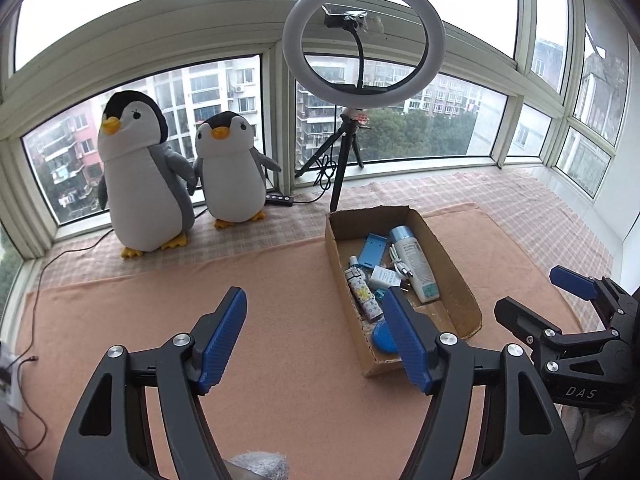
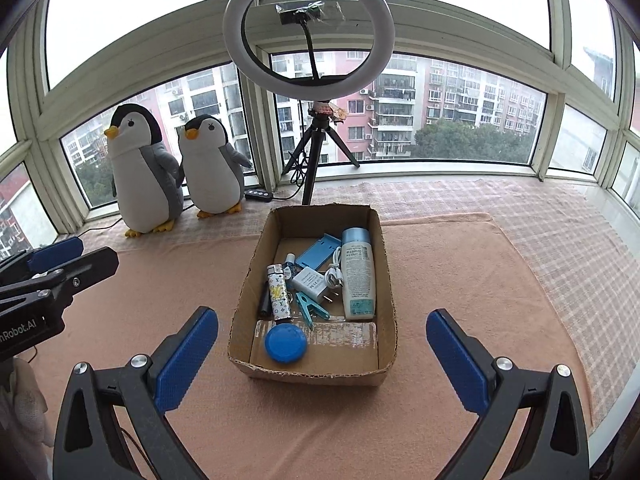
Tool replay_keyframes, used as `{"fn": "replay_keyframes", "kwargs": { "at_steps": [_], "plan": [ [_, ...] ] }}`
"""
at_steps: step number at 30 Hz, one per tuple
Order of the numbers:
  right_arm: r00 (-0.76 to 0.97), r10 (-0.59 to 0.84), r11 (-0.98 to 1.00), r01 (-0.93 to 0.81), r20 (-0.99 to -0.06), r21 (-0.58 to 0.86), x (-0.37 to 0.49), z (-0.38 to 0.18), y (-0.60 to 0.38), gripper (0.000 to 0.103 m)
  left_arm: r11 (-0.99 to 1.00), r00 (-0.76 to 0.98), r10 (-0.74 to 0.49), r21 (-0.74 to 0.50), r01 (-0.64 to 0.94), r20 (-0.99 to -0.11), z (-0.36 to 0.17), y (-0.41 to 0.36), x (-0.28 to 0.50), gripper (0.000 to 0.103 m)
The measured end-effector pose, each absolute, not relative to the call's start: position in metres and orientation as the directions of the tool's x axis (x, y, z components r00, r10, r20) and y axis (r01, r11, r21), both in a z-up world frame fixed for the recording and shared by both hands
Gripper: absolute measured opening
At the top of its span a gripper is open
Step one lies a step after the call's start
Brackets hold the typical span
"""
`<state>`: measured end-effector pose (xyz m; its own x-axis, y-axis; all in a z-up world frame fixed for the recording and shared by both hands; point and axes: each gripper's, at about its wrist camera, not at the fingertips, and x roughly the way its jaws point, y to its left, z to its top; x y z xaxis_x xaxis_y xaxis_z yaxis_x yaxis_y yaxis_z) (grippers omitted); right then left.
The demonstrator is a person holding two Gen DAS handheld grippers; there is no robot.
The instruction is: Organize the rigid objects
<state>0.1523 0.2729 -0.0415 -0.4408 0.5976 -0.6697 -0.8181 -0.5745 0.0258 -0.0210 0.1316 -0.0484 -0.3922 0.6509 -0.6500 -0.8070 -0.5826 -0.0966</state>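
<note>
In the right wrist view, two plush penguins [image 2: 176,168] stand at upper left by the window. At centre the open brown cardboard box [image 2: 372,372] already holds every small object; none lies on the peach cloth [image 2: 460,256], so the organizing seems finished. The left gripper [image 1: 316,340] and right gripper [image 2: 322,354] both gape, empty.
</note>
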Motion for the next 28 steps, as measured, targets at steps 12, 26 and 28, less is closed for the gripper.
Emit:
{"fn": "replay_keyframes", "kwargs": {
  "at_steps": [12, 26, 28],
  "plan": [
    [-0.445, 0.629, -0.586, -0.811, -0.637, -0.012, 0.148, -0.031, 0.254, 0.103, -0.579, -0.391, 0.646, -0.086, -0.811, -0.656, -0.048, 0.128, -0.016, 0.071],
    [-0.447, 0.628, -0.582, -0.813, -0.637, -0.003, 0.149, -0.032, 0.253, 0.103, -0.570, -0.393, 0.647, -0.072, -0.818, -0.653, -0.048, 0.129, -0.012, 0.079],
    [-0.446, 0.628, -0.581, -0.814, -0.638, -0.003, 0.149, -0.033, 0.253, 0.103, -0.571, -0.394, 0.645, -0.072, -0.817, -0.655, -0.048, 0.129, -0.013, 0.079]
  ]
}}
